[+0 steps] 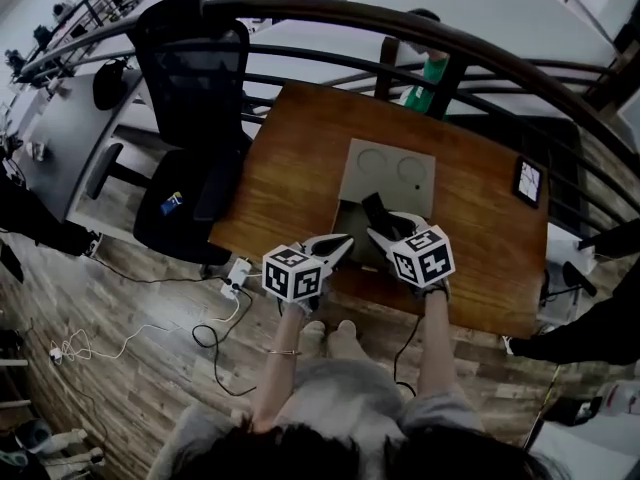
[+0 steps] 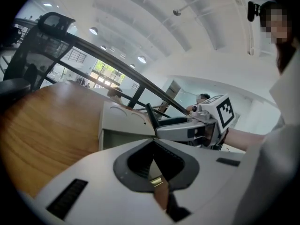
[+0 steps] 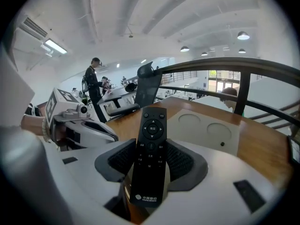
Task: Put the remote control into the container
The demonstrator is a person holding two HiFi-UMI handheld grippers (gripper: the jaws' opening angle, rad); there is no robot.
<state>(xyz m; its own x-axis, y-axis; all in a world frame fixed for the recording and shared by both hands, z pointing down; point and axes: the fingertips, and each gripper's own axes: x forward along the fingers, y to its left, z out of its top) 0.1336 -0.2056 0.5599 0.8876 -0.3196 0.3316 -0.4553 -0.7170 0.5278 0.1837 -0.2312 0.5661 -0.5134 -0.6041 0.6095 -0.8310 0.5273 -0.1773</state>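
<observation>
A black remote control (image 3: 152,130) stands upright between the pads of my right gripper (image 3: 151,162), which is shut on it. In the head view the remote control (image 1: 376,209) juts forward from the right gripper (image 1: 386,231), over the near edge of the grey container (image 1: 390,173), a box with two round dents on its top. My left gripper (image 1: 343,241) hovers just left of it with nothing in it, and its pads (image 2: 140,161) meet. The left gripper view shows the container (image 2: 123,120) ahead, with the right gripper (image 2: 187,128) beside it.
The container sits mid-way on a brown wooden table (image 1: 290,168). A phone (image 1: 527,181) lies near the table's right edge. A black office chair (image 1: 190,118) stands to the left, and a curved dark railing (image 1: 450,43) runs behind. Cables and a power strip (image 1: 237,274) lie on the floor.
</observation>
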